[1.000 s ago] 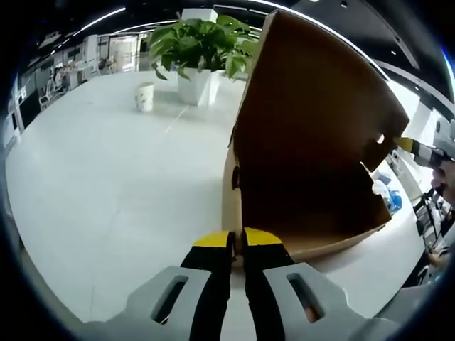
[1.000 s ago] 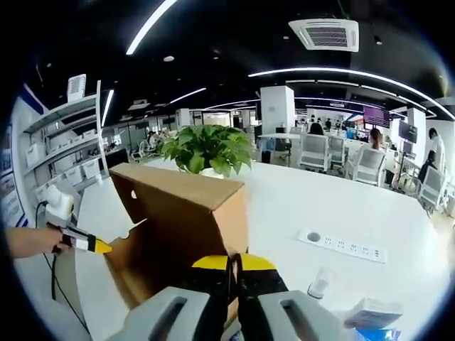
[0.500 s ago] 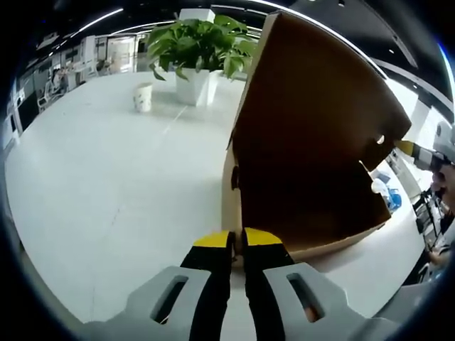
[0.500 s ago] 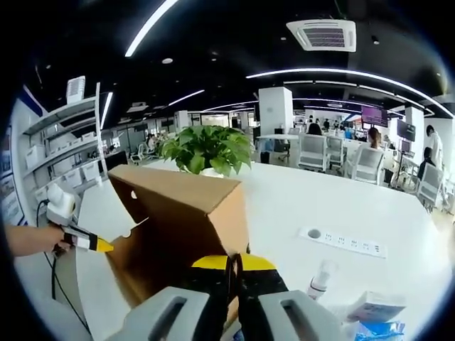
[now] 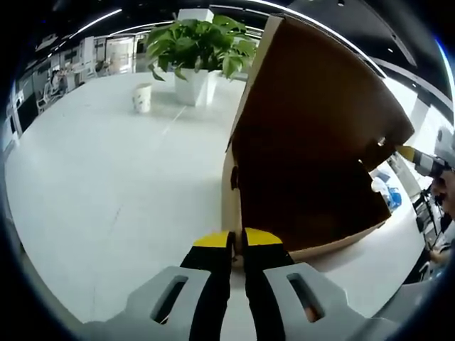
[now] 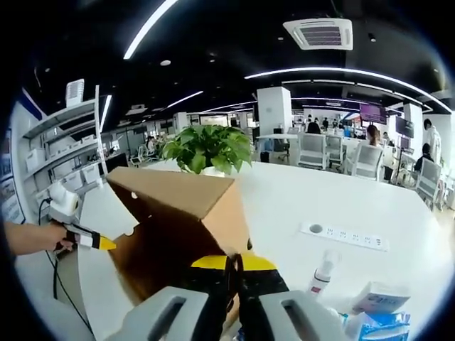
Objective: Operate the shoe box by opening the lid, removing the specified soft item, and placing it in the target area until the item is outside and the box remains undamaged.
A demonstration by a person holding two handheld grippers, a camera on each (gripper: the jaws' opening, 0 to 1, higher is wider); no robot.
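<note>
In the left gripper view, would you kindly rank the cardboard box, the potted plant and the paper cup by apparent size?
1. Cardboard box, largest, though nearest the camera.
2. Potted plant.
3. Paper cup, smallest.

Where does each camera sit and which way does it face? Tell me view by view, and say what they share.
Left gripper view: rides on the left gripper, looking along its closed jaws at the box lid raised over the white table, a potted plant and paper cup beyond.
Right gripper view: rides on the right gripper, facing the cardboard box and office; a hand holds the other gripper at left.
Shared: the box, the plant, the table.
</note>
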